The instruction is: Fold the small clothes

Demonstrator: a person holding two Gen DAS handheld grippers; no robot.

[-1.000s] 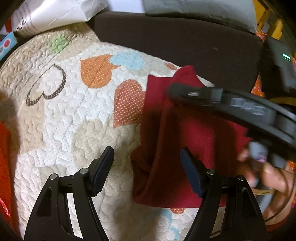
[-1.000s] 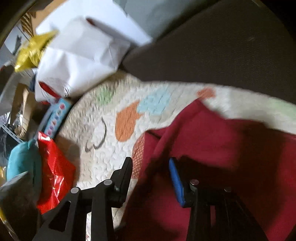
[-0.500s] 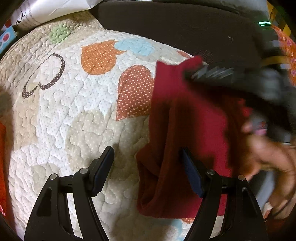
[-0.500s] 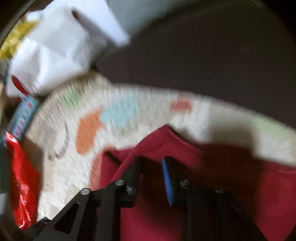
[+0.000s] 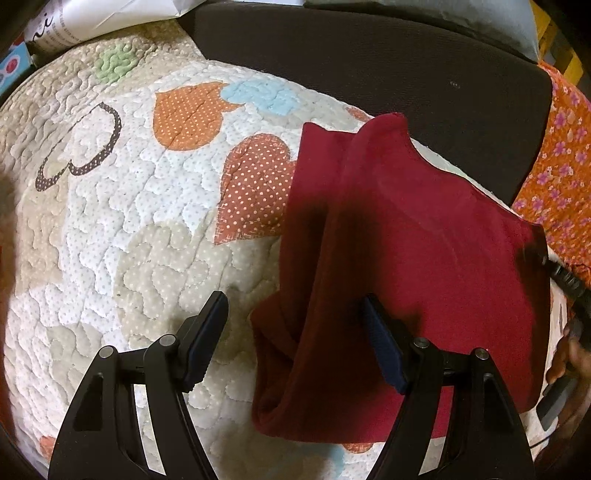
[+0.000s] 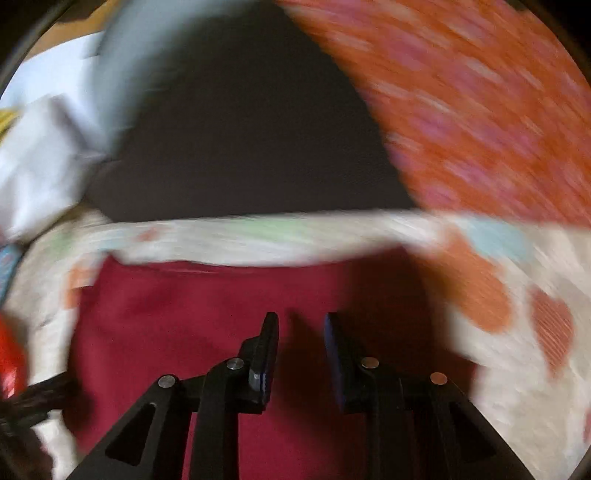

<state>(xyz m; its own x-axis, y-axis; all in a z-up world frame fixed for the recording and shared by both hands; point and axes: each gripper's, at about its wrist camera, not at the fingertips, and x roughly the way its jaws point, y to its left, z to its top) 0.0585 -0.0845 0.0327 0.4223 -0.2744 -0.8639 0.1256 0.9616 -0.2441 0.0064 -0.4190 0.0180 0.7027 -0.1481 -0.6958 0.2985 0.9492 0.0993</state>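
A dark red garment [image 5: 406, 236] lies folded on the quilted heart-print mat [image 5: 122, 229], a narrower layer showing along its left side. My left gripper [image 5: 293, 317] hovers open over the garment's left folded edge, and its pads touch nothing. The other gripper's body [image 5: 567, 280] and a hand [image 5: 569, 365] show at the right edge of that view. In the blurred right wrist view, my right gripper [image 6: 301, 321] hangs over the red garment [image 6: 177, 314]. Its jaws stand a narrow gap apart with nothing between them.
A dark brown cushion [image 5: 369, 62] borders the mat's far side. Orange flowered fabric [image 5: 554, 155] lies at the right. White paper bags [image 5: 110, 18] sit at the back left, and something red and shiny [image 6: 9, 354] lies beside the mat's left edge.
The right gripper narrowed its jaws at the garment's far left corner, then swung fast to the right across the garment. The left gripper sank slightly and stayed open.
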